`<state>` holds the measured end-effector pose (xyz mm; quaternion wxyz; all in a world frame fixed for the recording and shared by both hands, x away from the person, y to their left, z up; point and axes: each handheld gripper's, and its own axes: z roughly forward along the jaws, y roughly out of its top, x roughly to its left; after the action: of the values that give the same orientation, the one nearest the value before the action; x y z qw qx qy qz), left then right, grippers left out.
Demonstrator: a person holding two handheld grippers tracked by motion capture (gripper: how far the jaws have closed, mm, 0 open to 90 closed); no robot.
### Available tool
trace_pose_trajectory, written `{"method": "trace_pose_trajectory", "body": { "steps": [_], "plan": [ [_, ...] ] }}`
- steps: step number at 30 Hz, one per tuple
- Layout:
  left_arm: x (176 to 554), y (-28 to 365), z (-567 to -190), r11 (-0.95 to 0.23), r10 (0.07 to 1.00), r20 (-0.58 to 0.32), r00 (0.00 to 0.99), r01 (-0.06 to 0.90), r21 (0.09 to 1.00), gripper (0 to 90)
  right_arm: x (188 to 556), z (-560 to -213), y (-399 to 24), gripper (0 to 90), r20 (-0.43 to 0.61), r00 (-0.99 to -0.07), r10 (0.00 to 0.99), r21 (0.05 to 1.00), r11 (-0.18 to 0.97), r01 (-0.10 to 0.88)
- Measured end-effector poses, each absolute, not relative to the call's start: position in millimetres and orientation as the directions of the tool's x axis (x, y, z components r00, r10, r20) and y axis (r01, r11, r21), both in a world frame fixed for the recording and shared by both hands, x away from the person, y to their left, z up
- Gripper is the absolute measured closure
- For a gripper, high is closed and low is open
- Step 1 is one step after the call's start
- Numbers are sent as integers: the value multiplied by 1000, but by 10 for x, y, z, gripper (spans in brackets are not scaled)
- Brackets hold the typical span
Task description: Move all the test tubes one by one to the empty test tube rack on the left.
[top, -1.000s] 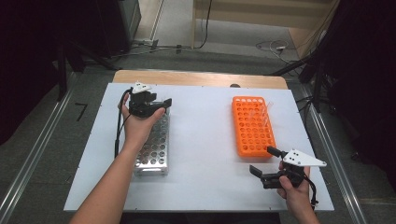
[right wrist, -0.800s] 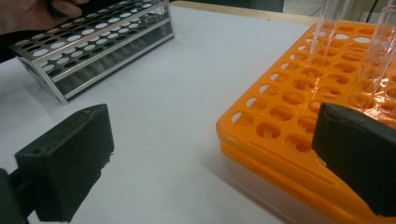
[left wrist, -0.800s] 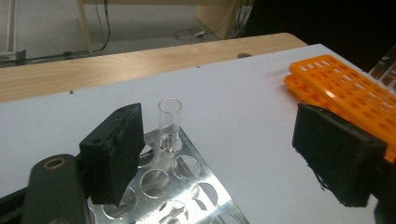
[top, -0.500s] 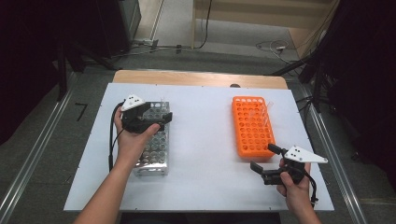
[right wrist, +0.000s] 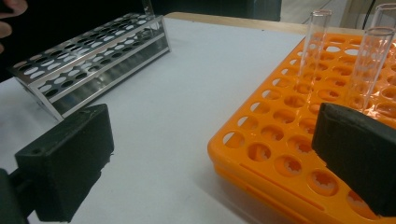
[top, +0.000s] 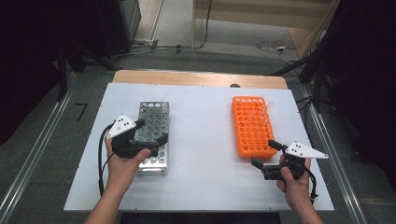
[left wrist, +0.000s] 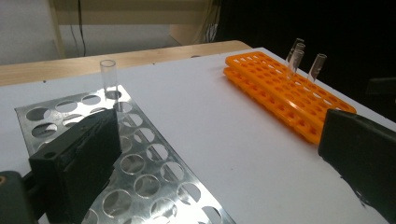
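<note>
A silver metal rack (top: pixel 154 116) lies left on the white board, an orange rack (top: pixel 252 126) right. My left gripper (top: pixel 152 131) hovers over the metal rack's near half. Its jaws have just been opening and stand open with nothing between them (left wrist: pixel 219 163). One clear tube (left wrist: pixel 108 79) stands upright at the metal rack's (left wrist: pixel 140 158) far end. My right gripper (top: pixel 265 154) is open and holds nothing beside the orange rack's near corner (right wrist: pixel 212 161). Clear tubes (right wrist: pixel 315 42) stand in the orange rack (right wrist: pixel 280 149).
The white board (top: pixel 205 186) has bare space between the two racks and along its near edge. A wooden table edge (top: pixel 196 78) shows behind it. Cables and dark stands line the floor at the back and right.
My left gripper has drawn back from the metal rack's far end toward the person, and its jaws have spread apart. A tube stands where it was. The right gripper has stayed put.
</note>
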<state>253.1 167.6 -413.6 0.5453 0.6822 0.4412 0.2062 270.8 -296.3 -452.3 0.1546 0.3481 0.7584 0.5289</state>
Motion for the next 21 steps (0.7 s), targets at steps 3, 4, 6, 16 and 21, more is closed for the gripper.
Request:
{"method": "trace_pose_trajectory", "body": {
  "steps": [3,4,6,16,21],
  "plan": [
    [2417,1668,-4161,-12,825,-197,529,365,931,0,2719,-4522,-2964,0,122,-705,698,909,206,362],
    [2382,1667,-4172,-9,824,-199,531,363,932,0,2727,-4524,-2967,0,121,-702,701,908,208,364],
    [2316,1659,-4199,-8,826,-197,528,360,933,0,2751,-4528,-2977,0,119,-694,710,906,209,369],
    [2092,1699,-4300,6,826,-200,526,348,938,0,2892,-4432,-3104,0,130,-655,745,904,182,387],
    [2052,1736,-4352,3,827,-202,525,355,935,0,3095,-4358,-3170,35,153,-639,754,904,155,399]
  ]
}}
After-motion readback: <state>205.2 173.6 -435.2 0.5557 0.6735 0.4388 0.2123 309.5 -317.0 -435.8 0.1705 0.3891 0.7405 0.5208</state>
